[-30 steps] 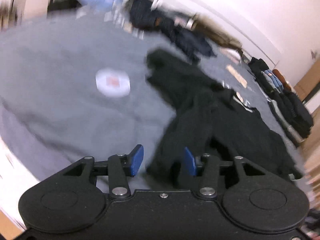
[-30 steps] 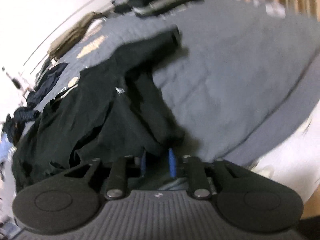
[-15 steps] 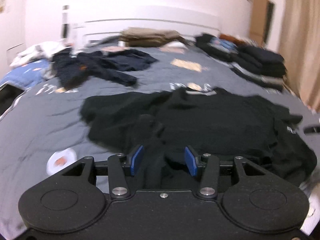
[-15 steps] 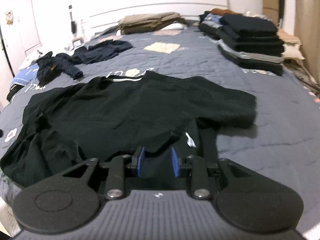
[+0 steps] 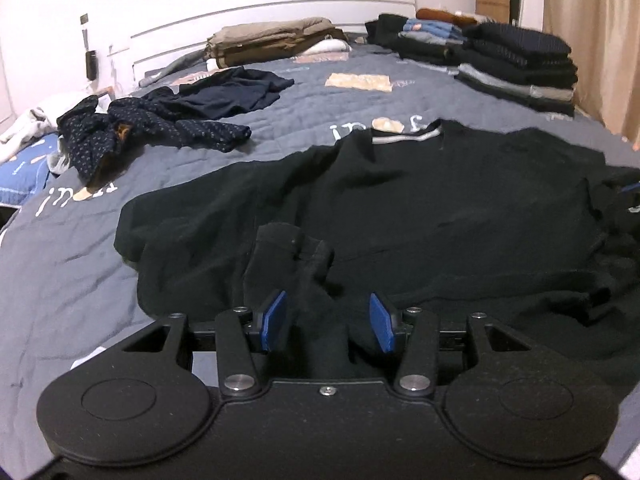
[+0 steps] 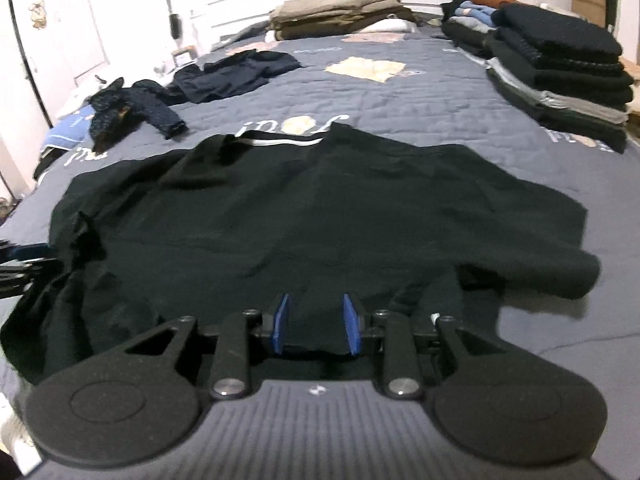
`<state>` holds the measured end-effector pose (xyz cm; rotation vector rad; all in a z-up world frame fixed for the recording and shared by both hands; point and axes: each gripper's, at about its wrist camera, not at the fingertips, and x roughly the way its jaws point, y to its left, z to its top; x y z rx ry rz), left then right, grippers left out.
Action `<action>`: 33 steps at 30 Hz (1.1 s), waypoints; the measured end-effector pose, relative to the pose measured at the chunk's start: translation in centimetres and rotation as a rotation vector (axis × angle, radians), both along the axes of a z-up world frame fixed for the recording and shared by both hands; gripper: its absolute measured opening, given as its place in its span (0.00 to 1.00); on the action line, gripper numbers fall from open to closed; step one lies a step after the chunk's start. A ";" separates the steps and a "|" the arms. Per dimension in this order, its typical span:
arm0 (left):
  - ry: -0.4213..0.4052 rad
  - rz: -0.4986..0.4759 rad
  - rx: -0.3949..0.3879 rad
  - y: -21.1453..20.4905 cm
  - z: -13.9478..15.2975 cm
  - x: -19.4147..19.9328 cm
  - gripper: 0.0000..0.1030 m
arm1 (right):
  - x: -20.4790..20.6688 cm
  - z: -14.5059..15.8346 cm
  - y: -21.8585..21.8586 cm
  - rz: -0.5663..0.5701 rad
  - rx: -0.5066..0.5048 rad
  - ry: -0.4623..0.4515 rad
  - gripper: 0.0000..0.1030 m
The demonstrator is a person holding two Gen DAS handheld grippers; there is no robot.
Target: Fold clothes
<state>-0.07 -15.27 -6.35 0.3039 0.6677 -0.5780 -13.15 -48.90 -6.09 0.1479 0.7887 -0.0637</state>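
Right now we are looking down both grippers at a black T-shirt [image 6: 312, 224] lying spread on the grey quilt [image 6: 440, 92], collar away from us at twelve o'clock and hem toward the tongs. Our left gripper [image 5: 326, 322] is sitting at the shirt's near left corner — a bunched fold of black cloth is rising between its blue pads [image 5: 274, 320], which are standing apart with a gap at each side, so they are not pinching it. Our right gripper [image 6: 316, 324] is sitting at the near hem, right of middle; its jaws are opening, the hem lying between the pads without being pressed. One sleeve is reaching out at about two o'clock from the right gripper. Beyond the shirt, a dotted navy garment [image 5: 152, 128] is lying crumpled at ten o'clock, a stack of folded dark clothes [image 6: 560, 76] is standing at two o'clock, and folded khaki pieces [image 5: 276, 40] are resting at twelve — near the headboard.
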 end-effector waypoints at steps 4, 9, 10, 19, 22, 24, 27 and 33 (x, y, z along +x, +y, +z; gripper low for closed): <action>0.016 0.004 0.023 -0.5 -0.8 0.5 0.46 | -0.1 -0.6 0.4 0.026 -0.041 0.014 0.35; 0.040 0.024 0.024 -0.3 -1.5 1.0 0.52 | -0.5 -1.7 -0.7 -0.005 -0.091 0.064 0.37; 0.041 0.027 0.025 -0.3 -1.6 1.0 0.52 | -0.6 -1.9 -0.9 -0.010 -0.102 0.071 0.37; 0.046 0.027 0.034 -1.0 -1.9 1.0 0.54 | 0.0 -3.2 -1.2 -0.008 -0.090 0.078 0.44; 0.042 0.019 0.043 -1.4 -2.0 1.0 0.54 | 0.7 -3.9 -1.6 -0.042 -0.012 0.076 0.44; 0.042 0.017 0.044 -1.5 -2.0 1.0 0.54 | 1.2 -4.4 -1.7 -0.068 -0.005 0.087 0.44; 0.046 0.022 0.041 -1.4 -2.1 1.2 0.54 | 1.7 -5.0 -1.9 -0.113 -0.006 0.091 0.44; 0.054 0.032 0.032 -1.2 -2.0 1.3 0.54 | 2.3 -5.0 -2.9 -0.180 0.043 0.092 0.44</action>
